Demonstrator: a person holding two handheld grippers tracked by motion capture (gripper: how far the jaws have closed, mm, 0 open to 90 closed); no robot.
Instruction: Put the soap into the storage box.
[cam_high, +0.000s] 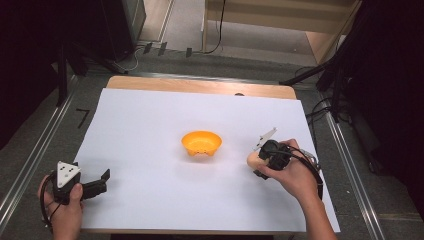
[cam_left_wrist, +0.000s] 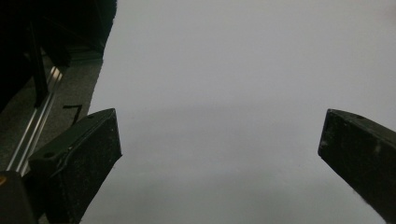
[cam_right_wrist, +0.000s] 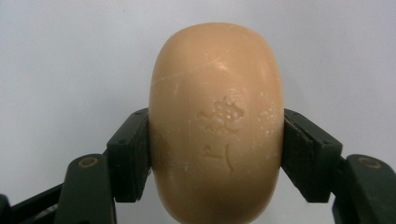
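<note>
Step in hand: the right gripper (cam_right_wrist: 215, 154) has a bar of soap (cam_right_wrist: 215, 121) clamped; my guess is that it goes into the orange bowl (cam_high: 201, 142).
Soap: a tan oval bar with a stamped mark on its face, gripped across its short width, to the right of the bowl and a little nearer the person. From the high view I cannot tell whether it rests on the white sheet (cam_high: 150, 125) or hangs just clear of it.
Right jaws: narrowed onto the soap, one pad on each rounded side, both touching.
Grip advice: the sides are curved and probably slick, so steady pressure matters; squeezing harder could squirt the bar out forwards.
Path advice: lift straight up first, then carry it left toward the bowl, high enough to clear the rim.
Release advice: lower it over the middle of the bowl before opening, since a light bowl may tip or slide if the bar strikes the wall.
Left gripper (cam_high: 97, 186): far to the left of the bowl, at the near bench edge, held in the person's left hand (cam_high: 65, 212).
Left jaws: spread wide, nothing between them but white sheet.
Bowl: appears empty, standing alone.
</note>
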